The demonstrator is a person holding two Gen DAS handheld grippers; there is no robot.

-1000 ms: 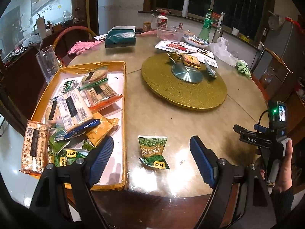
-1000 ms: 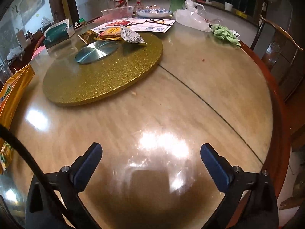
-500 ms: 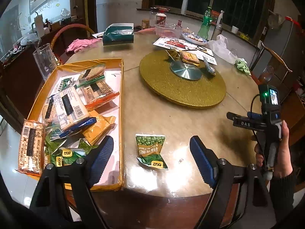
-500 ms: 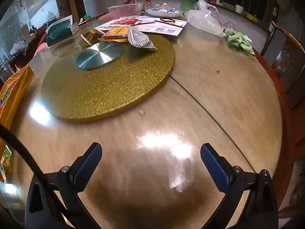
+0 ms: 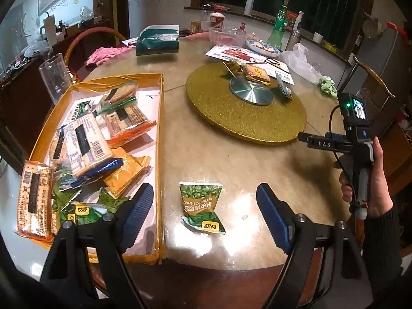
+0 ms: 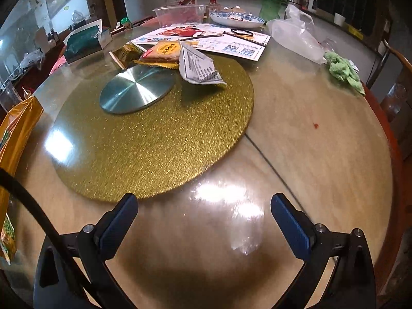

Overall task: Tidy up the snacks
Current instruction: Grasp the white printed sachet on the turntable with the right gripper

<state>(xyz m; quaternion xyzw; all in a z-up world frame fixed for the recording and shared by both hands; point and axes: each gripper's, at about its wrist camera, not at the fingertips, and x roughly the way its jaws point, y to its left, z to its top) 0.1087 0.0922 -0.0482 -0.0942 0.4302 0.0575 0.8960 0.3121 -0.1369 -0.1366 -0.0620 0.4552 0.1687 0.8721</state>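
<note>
Left tool (image 5: 203, 206) tilted down, jaws wide, over pea packet (image 5: 202, 206) w/o touching.

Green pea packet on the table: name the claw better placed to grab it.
Left. The green pea packet lies between the open left claw fingers, beside the tray. The right claw faces the gold turntable.

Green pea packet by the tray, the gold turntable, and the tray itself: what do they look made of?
Green pea packet: thin glossy plastic film, judging by its crimped ends and shine. Gold turntable: rigid disc with a glittery, grainy gold face; the core is unclear. Its centre hub looks like brushed metal, with radial sheen. Tray: probably cardboard with shiny gold foil walls that crease at the corners.
</note>
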